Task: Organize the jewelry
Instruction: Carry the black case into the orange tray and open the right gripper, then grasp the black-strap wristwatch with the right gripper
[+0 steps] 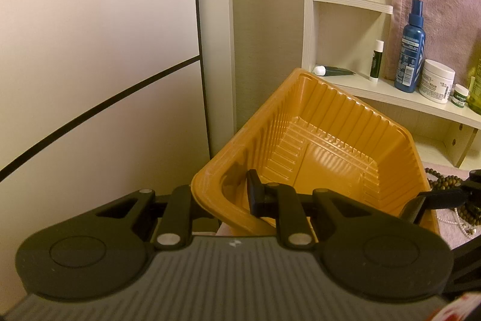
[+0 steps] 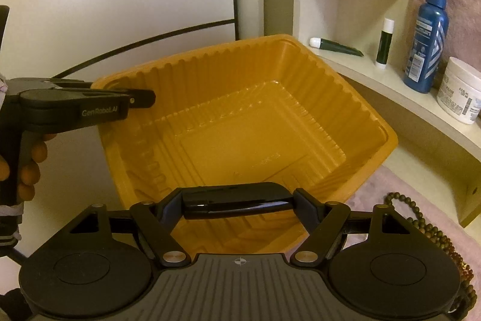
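Orange and ribbed, the plastic tray is tipped up, its near left rim pinched in the clenched left gripper, one finger inside the wall and one outside. It holds nothing yet. The right gripper hangs over the tray's near edge with its jaws spread wide around a glossy black oblong piece; whether the pads truly press on it I cannot tell.

For the step at hand, probably dropping this piece in, the left hand should keep the tray steady and tilted toward the right gripper, so the piece slides down to the floor of the tray rather than bouncing off the ribbed wall.

Wooden bead strands and a thin pearl chain lie on the pink cloth at the tray's right edge, still to be gathered. Behind stand a shelf, blue spray bottle, white cream jar and lip balm stick, near enough that a wide swing could topple them.
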Demonstrator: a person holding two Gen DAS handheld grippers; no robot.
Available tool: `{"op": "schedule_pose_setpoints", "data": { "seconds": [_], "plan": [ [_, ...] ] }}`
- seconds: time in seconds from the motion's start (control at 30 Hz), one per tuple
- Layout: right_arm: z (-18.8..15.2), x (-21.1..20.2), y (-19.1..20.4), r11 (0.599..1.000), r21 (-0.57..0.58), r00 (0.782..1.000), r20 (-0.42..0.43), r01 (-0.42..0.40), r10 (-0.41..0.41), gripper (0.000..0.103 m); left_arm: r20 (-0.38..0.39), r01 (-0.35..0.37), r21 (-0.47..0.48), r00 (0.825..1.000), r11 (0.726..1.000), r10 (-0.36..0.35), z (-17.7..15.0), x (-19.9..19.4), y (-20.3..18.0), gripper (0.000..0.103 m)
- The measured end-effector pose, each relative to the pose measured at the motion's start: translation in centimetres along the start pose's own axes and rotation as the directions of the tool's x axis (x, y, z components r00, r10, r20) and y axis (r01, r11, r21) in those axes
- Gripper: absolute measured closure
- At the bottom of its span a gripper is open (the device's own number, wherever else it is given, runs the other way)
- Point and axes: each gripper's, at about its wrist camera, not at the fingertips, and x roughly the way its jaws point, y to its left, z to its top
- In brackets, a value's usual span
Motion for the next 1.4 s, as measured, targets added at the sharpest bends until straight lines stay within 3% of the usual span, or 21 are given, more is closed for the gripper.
{"op": "schedule_pose_setpoints", "data": {
  "seconds": [0.5,0.73,0.87,0.97,1.17,1.27,1.4],
  "plan": [
    [0.3,-1.3,-0.6,0.996,0.088,0.998,0.052,0.022,-0.026,0.018,0.002,-0.002,0.018,1.0,1.0,0.002,-0.1,0.0,-0.2,0.087],
    [-1.4,-5.2,-2.5,0.964,0.262,0.993,0.095,0.048,-0.076,0.018,0.002,0.0,0.02,1.0,1.0,0.0,-0.1,0.0,-0.2,0.087],
    [-3.9,-8.3,-4.4,0.926,0.357,0.984,0.082,0.121,-0.16,0.018,0.002,0.0,0.018,1.0,1.0,0.0,-0.1,0.0,-0.2,0.087],
    [-6.6,-11.1,-6.3,0.887,0.415,0.965,0.07,0.204,-0.255,0.018,0.001,-0.001,0.016,1.0,1.0,0.001,-0.1,0.0,-0.2,0.087],
    [-10.8,-15.3,-10.5,0.762,0.56,0.913,0.023,0.326,-0.408,0.02,-0.001,-0.006,0.017,1.0,1.0,0.006,-0.1,0.2,-0.3,0.086],
    [-11.9,-15.8,-12.0,0.721,0.598,0.896,0.011,0.35,-0.444,0.028,-0.001,-0.008,0.02,1.0,1.0,0.008,-0.1,0.2,-0.4,0.086],
    [-13.1,-15.7,-14.2,0.672,0.67,0.899,0.016,0.315,-0.437,0.038,-0.001,-0.007,0.022,1.0,1.0,0.007,-0.1,0.2,-0.4,0.086]
  ]
}}
